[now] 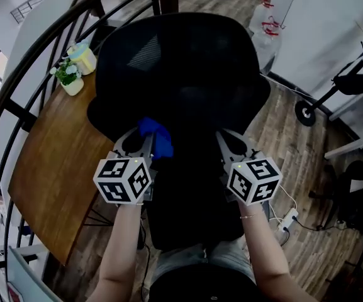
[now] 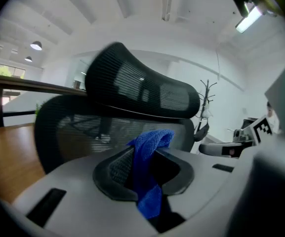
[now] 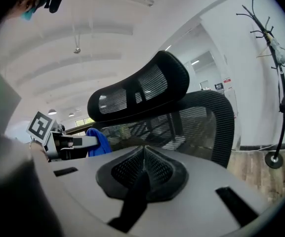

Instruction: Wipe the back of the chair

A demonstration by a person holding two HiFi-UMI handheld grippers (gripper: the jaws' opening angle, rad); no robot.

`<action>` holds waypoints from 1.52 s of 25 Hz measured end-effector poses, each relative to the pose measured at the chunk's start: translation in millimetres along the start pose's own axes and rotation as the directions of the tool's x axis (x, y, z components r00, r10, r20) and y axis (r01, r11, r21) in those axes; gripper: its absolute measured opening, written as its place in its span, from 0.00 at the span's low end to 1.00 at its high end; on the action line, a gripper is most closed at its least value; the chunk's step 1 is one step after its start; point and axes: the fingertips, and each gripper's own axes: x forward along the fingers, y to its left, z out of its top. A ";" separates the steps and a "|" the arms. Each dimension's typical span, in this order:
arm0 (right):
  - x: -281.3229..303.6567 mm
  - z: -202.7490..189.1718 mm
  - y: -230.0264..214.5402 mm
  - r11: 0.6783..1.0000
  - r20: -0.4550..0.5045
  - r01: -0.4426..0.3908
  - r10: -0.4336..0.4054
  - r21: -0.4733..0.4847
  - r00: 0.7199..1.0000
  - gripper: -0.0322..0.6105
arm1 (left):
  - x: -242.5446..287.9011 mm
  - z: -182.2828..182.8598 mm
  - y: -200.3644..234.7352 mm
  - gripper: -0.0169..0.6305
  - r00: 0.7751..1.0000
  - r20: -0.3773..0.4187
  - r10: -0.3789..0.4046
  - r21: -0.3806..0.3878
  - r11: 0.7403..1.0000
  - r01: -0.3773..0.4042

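Note:
A black mesh office chair [image 1: 181, 74] fills the middle of the head view, its backrest and headrest [image 2: 142, 88] facing me. My left gripper [image 1: 145, 145] is shut on a blue cloth [image 1: 157, 136], held close against the lower left of the chair back. In the left gripper view the blue cloth [image 2: 149, 172] hangs pinched between the jaws, just before the mesh. My right gripper [image 1: 226, 145] is shut with nothing between its jaws, near the lower right of the backrest [image 3: 196, 122]. From the right gripper view the left gripper and its cloth [image 3: 98, 141] show at the left.
A wooden table [image 1: 55, 162] stands left of the chair, carrying a small potted plant [image 1: 70, 77] and a pale container [image 1: 83, 58]. A curved dark railing [image 1: 24, 68] runs behind it. At right are a power strip [image 1: 287, 219] on the wood floor and a coat stand [image 3: 275, 83].

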 end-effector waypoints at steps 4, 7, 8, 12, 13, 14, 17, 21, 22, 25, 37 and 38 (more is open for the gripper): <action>-18.5 -7.7 -26.6 0.997 0.003 0.065 -0.065 0.030 0.998 0.09 | 40.4 -27.6 -72.4 0.14 0.986 -0.066 -0.154 -0.006 0.988 0.153; -31.1 -12.7 -46.3 0.993 0.003 0.110 -0.110 0.044 0.994 0.09 | 69.9 -44.1 -118.4 0.14 0.965 -0.102 -0.241 -0.017 0.970 0.241; -34.7 -14.6 -51.8 0.991 0.003 0.123 -0.123 0.046 0.992 0.09 | 78.6 -49.7 -131.1 0.14 0.958 -0.113 -0.265 -0.019 0.964 0.265; -51.5 -20.4 -77.0 0.983 0.002 0.174 -0.175 0.061 0.985 0.09 | 115.5 -67.9 -176.0 0.14 0.931 -0.154 -0.332 -0.038 0.943 0.330; -56.1 -21.0 -84.2 0.980 0.002 0.188 -0.189 0.065 0.982 0.09 | 125.0 -70.5 -186.6 0.14 0.924 -0.162 -0.347 -0.045 0.938 0.344; -59.9 -21.9 -90.7 0.977 0.002 0.201 -0.202 0.070 0.979 0.09 | 133.8 -72.8 -195.9 0.14 0.917 -0.170 -0.361 -0.048 0.932 0.358; -65.9 -29.1 -102.8 0.969 -0.009 0.232 -0.232 0.084 0.973 0.09 | 154.3 -81.7 -211.8 0.14 0.903 -0.193 -0.385 -0.040 0.922 0.385; -69.4 -40.4 -110.9 0.964 -0.031 0.250 -0.248 0.094 0.968 0.09 | 177.9 -91.7 -217.3 0.14 0.910 -0.210 -0.357 -0.054 0.934 0.354; -69.9 -42.1 -113.2 0.963 -0.033 0.252 -0.250 0.096 0.968 0.09 | 182.0 -92.1 -217.1 0.14 0.915 -0.209 -0.345 -0.055 0.938 0.342; -70.9 -47.6 -118.5 0.962 -0.041 0.256 -0.253 0.097 0.967 0.09 | 184.0 -94.2 -212.7 0.14 0.928 -0.201 -0.313 -0.049 0.950 0.310; -51.5 -47.4 -97.9 0.981 -0.050 0.183 -0.180 0.067 0.982 0.09 | 142.8 -90.8 -146.3 0.14 0.966 -0.177 -0.187 -0.016 0.982 0.187; -47.9 -47.4 -94.1 0.983 -0.052 0.173 -0.170 0.066 0.984 0.09 | 137.8 -90.5 -137.4 0.14 0.969 -0.177 -0.173 -0.017 0.985 0.173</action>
